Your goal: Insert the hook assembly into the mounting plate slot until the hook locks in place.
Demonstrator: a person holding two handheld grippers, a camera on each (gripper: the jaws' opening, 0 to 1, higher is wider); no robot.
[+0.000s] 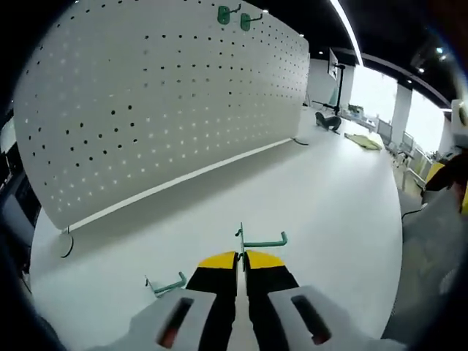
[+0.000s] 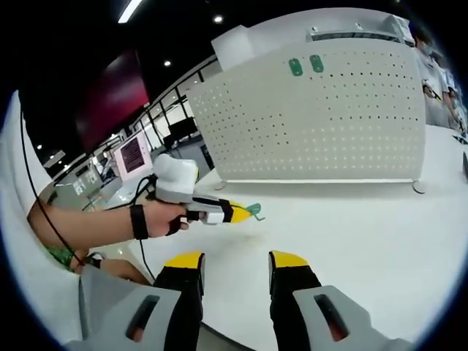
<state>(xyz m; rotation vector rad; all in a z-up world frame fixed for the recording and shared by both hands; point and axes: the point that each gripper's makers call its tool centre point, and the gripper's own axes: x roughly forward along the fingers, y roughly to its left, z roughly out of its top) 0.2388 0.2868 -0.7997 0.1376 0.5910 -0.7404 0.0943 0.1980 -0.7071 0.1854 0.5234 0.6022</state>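
The left gripper [image 1: 240, 265] is clamped on 1 green hook [image 1: 262, 239] at lower centre; the right gripper [image 2: 234, 265] stands wide, empty. The pegboard [image 1: 168, 102] fills the upper left. A thin grip risks the hook twisting off-slot during insertion.

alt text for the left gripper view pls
The left gripper, jaws shut on a green hook, is over a white table. A second green hook lies on the table beside it, and a white pegboard behind already carries two green hooks.
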